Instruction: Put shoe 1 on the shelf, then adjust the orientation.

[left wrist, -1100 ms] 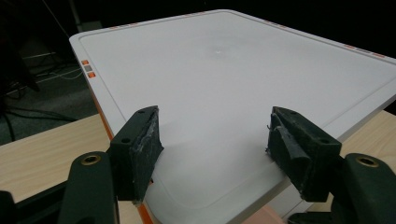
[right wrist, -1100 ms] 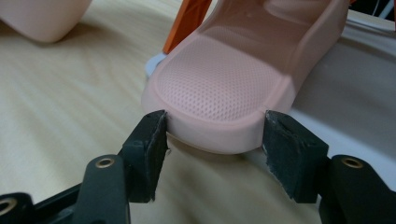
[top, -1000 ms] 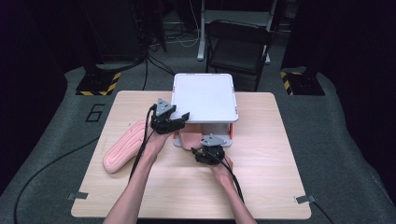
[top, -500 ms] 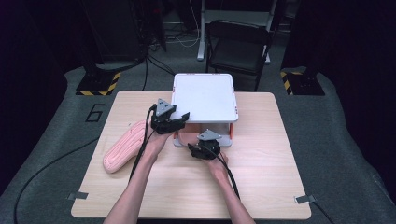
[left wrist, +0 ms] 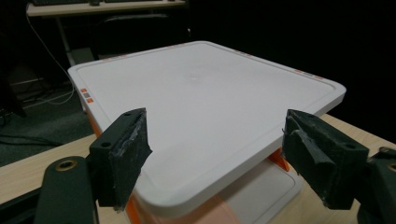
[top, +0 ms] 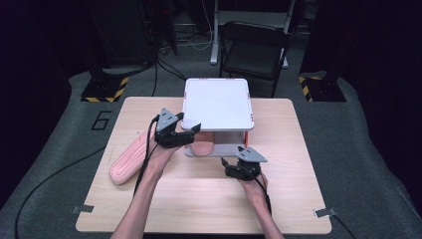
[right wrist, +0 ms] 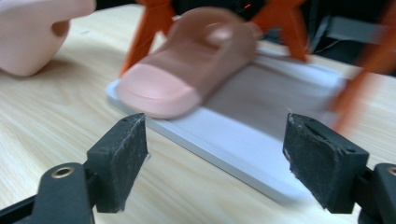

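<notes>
Two slippers, pink, one pair. First slipper: lying on the lower shelf of the white rack with orange legs, toe toward the person, under the top board. Judged stowed. Second slipper: on the table, left of the rack and well apart from it, beside the left forearm. Judged still to be shelved.

Left gripper: at the rack's front left corner, jaws wide, having just been opening, nothing between them. Right gripper: just in front of the lower shelf, jaws likewise spread after just opening, empty; the shelved slipper sits beyond its pads, untouched.

Status: about half done; one slipper remains to be picked up and placed beside the first.
</notes>
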Motion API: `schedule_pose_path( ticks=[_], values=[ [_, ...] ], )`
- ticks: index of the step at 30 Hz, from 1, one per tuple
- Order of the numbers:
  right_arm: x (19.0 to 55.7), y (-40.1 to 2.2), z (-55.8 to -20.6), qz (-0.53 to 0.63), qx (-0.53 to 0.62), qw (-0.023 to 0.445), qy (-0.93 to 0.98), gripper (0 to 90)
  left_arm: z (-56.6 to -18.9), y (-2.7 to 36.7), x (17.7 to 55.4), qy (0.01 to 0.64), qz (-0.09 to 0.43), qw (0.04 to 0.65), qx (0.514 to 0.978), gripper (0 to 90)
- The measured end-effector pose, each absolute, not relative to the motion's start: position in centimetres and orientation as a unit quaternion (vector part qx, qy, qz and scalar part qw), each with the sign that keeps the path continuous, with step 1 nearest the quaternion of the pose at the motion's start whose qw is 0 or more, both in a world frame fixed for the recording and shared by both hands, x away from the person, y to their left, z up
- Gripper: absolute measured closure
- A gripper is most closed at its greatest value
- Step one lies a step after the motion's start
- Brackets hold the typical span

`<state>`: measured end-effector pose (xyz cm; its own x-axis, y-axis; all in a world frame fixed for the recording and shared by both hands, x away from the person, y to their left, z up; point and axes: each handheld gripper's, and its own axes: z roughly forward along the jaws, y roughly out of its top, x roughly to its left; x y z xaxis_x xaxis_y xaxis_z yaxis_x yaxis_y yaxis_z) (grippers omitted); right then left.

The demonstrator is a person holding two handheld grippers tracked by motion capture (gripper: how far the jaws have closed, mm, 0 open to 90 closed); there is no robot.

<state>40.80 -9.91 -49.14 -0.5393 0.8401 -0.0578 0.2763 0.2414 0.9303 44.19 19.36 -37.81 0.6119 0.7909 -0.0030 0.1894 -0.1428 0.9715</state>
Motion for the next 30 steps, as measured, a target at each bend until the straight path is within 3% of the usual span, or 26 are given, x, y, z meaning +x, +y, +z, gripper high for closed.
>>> schedule_pose_path(
  ticks=[6, 16, 30],
  values=[
    [37.4, -15.9, -49.0, 0.502, 0.407, 0.313, 0.696, 19.7, -38.5, 23.8, 41.5, 0.337, 0.292, 0.546, 0.709, 20.5],
    [34.0, -21.6, -50.3, 0.494, 0.431, 0.351, 0.669, 22.1, -43.6, 32.9, 37.8, 0.410, 0.290, 0.533, 0.681, 21.9],
    [34.3, -22.4, -50.2, 0.493, 0.441, 0.361, 0.657, 22.4, -46.4, 35.7, 36.2, 0.442, 0.300, 0.523, 0.665, 23.7]
  ],
)
